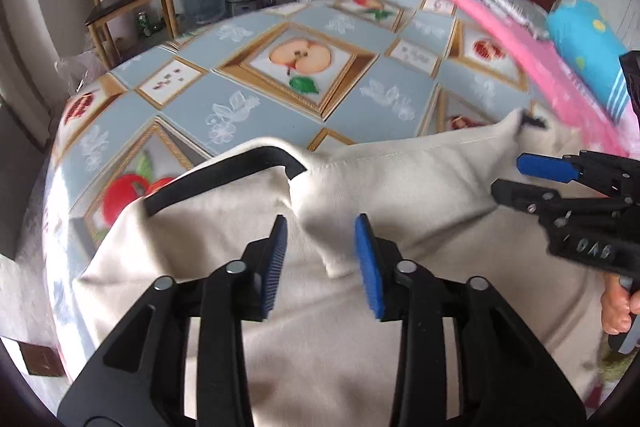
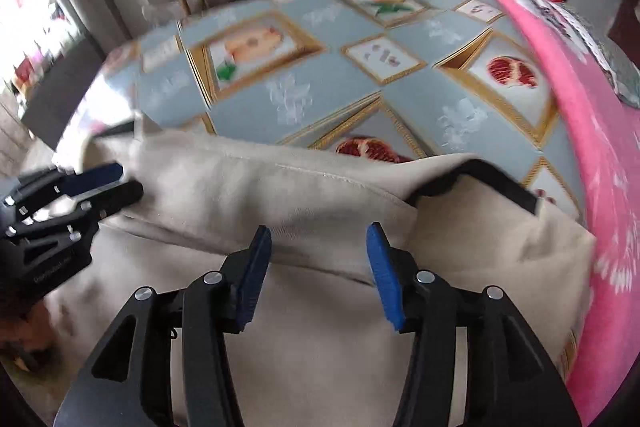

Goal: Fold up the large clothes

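Garment: cream garment (image 1: 360, 307) with black trim, folded at the near edge of the fruit-print tablecloth (image 1: 248, 99).
Left gripper (image 1: 321, 227): jaws apart, holding nothing.
Right gripper (image 2: 319, 231): jaws apart, holding nothing.

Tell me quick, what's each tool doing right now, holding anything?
Left tool: open, pads clear of the cream fabric garment with black trim beneath.
Right tool: open, nothing held.

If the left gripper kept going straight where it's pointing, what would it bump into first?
Most likely the cream garment itself. The left gripper tilts down at the table with its jaws open, and a raised fold of that cloth lies right ahead between them. Depth is hard to judge, but nothing else is in the way.
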`<state>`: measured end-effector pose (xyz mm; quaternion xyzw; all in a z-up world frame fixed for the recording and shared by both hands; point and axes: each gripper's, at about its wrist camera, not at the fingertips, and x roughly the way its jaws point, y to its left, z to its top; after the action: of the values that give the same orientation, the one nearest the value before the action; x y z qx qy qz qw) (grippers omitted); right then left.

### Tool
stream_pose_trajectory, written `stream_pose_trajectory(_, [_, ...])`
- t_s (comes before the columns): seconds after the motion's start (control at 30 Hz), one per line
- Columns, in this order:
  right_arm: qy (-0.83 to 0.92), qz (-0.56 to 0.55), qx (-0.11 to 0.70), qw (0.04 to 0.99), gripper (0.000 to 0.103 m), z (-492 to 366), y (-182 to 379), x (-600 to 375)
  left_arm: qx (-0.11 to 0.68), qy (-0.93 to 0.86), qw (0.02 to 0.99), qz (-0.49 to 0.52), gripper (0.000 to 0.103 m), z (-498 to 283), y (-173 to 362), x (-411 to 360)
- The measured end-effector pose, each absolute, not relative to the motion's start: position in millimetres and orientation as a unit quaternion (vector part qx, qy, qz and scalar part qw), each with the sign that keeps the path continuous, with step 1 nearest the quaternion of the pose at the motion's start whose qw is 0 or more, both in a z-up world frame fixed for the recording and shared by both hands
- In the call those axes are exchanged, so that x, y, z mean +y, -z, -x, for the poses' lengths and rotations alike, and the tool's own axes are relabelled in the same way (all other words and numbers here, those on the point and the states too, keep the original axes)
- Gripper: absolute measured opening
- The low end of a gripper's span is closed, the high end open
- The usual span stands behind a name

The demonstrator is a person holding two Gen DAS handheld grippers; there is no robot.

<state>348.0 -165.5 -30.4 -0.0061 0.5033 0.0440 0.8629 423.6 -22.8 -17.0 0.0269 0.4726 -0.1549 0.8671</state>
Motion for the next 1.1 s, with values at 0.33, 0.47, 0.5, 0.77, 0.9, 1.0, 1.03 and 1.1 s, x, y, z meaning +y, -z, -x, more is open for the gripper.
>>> stream_pose_trajectory(0.33, [-0.083, 0.003, 0.486, 0.870, 0.076, -215, -12, -160, 0.434, 0.091, 0.896, -0.034, 0.079, -285, -42, 35])
stream_pose_trajectory(0.47, [-0.098, -0.025, 0.508, 0.855, 0.076, -179, 8, -146, 0.470, 0.041, 0.881, -0.031, 0.079, -238, -16, 55])
stream_pose_trajectory(0.5, [-0.102, -0.028, 0.514, 0.851, 0.076, -174, 14, -141, 0.476, 0.031, 0.878, -0.034, 0.079, -230, -10, 57])
stream_pose_trajectory(0.77, [-0.070, 0.002, 0.560, 0.826, 0.076, -165, 59, -125, 0.510, -0.018, 0.859, -0.043, 0.079, -212, 25, 65])
stream_pose_trajectory(0.9, [-0.074, 0.003, 0.542, 0.837, 0.076, -158, 46, -124, 0.509, -0.026, 0.859, -0.052, 0.079, -214, 26, 61])
stream_pose_trajectory(1.0, [-0.066, 0.014, 0.551, 0.832, 0.076, -161, 54, -123, 0.514, -0.025, 0.856, -0.046, 0.079, -218, 28, 61])
stream_pose_trajectory(1.03, [-0.062, 0.018, 0.558, 0.827, 0.076, -162, 61, -123, 0.516, -0.025, 0.855, -0.045, 0.079, -218, 29, 60])
stream_pose_trajectory(1.1, [-0.061, 0.023, 0.555, 0.829, 0.082, -163, 67, -123, 0.518, -0.025, 0.854, -0.045, 0.079, -219, 29, 60])
